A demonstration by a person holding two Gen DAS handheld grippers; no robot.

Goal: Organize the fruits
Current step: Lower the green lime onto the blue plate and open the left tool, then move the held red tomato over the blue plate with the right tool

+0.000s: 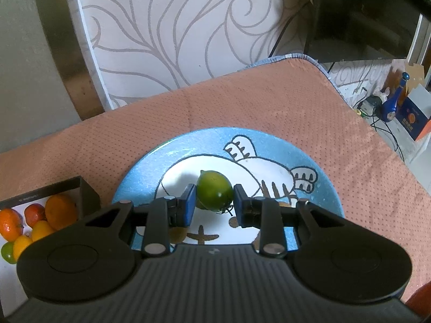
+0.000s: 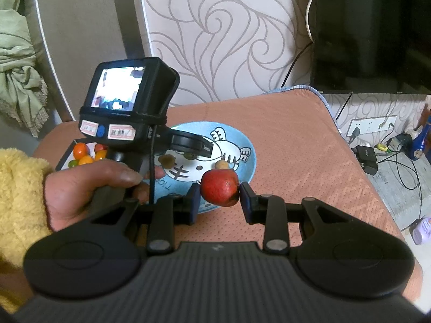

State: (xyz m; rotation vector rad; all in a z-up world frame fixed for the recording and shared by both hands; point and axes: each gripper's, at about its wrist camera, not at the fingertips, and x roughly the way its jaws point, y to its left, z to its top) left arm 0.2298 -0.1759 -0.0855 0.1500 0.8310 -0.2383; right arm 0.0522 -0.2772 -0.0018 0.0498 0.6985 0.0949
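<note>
On blue plate (image 1: pixel 150 167), tool-held green fruit (image 1: pixel 214 192).

A domestic living room. Swirl-patterned wallpaper (image 1: pixel 167 35) covers the wall behind a counter (image 1: pixel 269 102) spread with a salmon quilted cloth. A dark television screen (image 2: pixel 377 27) stands at right, above a wall socket (image 2: pixel 371 126) with trailing cables (image 2: pixel 404 167). Crumpled green fabric (image 2: pixel 16 53) hangs at left. A cartoon-printed blue plate (image 1: pixel 150 167) rests on the cloth.

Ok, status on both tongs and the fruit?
Left tongs shut on green fruit over blue plate. Right tongs shut on red fruit. Nothing blocking.
</note>
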